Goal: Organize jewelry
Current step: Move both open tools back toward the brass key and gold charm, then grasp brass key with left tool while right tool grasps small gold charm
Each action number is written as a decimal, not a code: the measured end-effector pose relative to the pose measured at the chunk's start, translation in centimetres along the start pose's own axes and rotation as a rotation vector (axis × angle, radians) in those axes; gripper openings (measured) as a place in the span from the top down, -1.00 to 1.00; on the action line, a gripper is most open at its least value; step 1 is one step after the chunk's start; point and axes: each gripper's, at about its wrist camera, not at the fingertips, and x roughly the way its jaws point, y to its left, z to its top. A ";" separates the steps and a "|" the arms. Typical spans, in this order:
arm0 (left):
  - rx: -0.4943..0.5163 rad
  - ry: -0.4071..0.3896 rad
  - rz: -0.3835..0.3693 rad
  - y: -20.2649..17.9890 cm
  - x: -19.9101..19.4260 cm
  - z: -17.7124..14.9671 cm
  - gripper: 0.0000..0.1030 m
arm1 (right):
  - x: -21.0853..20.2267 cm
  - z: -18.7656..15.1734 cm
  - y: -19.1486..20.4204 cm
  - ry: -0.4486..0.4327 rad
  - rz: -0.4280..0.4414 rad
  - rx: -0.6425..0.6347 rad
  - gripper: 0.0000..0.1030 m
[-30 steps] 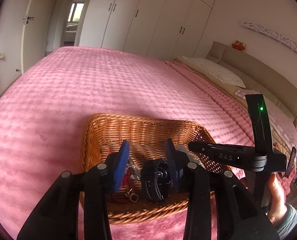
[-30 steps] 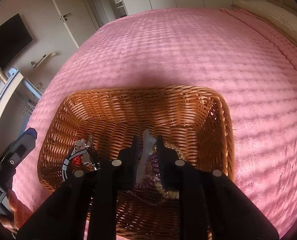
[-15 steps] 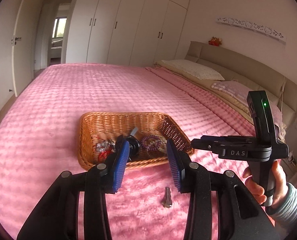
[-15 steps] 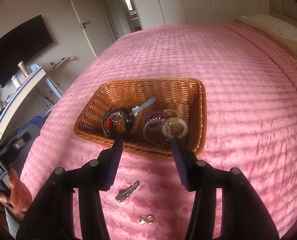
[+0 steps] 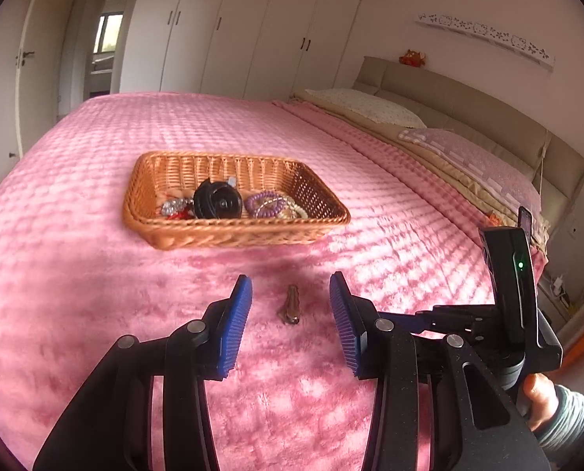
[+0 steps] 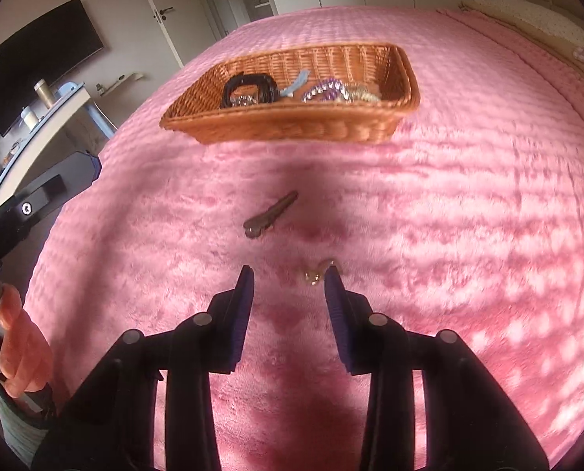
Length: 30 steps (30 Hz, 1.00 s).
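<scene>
A wicker basket point(image 5: 166, 231) point(image 6: 292, 127) sits on the pink bedspread and holds a black watch point(image 5: 218, 202) point(image 6: 248, 86), purple coil bracelets point(image 5: 264, 204) point(image 6: 325, 92), a beaded bracelet, a silver-red piece and a light blue clip point(image 6: 296, 83). A brown hair clip point(image 5: 290, 308) point(image 6: 270, 214) lies on the bed in front of the basket, between the tips of my open, empty left gripper point(image 5: 290, 302). Small gold earrings point(image 6: 317, 272) lie just inside the right tip of my open, empty right gripper point(image 6: 290, 280).
The pink bedspread point(image 5: 95, 294) covers a large bed. Pillows point(image 5: 370, 108) and a headboard are at the right. White wardrobes point(image 5: 252, 27) stand behind. A TV point(image 6: 36, 66) and a white desk point(image 6: 36, 125) are left of the bed.
Both grippers have drawn back from the basket and come down towards the bed. The right one let go of the light blue clip in the basket. The hair clip and earrings came into view.
</scene>
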 end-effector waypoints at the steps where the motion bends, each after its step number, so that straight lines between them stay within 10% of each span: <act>1: -0.005 0.011 0.002 0.2 0.3 -0.3 0.22 | 0.4 -0.4 0.0 0.013 0.012 0.006 0.39; 30: 0.109 0.290 0.065 -0.9 12.3 -2.2 0.25 | 3.2 0.4 -2.6 -0.045 -0.158 0.004 0.81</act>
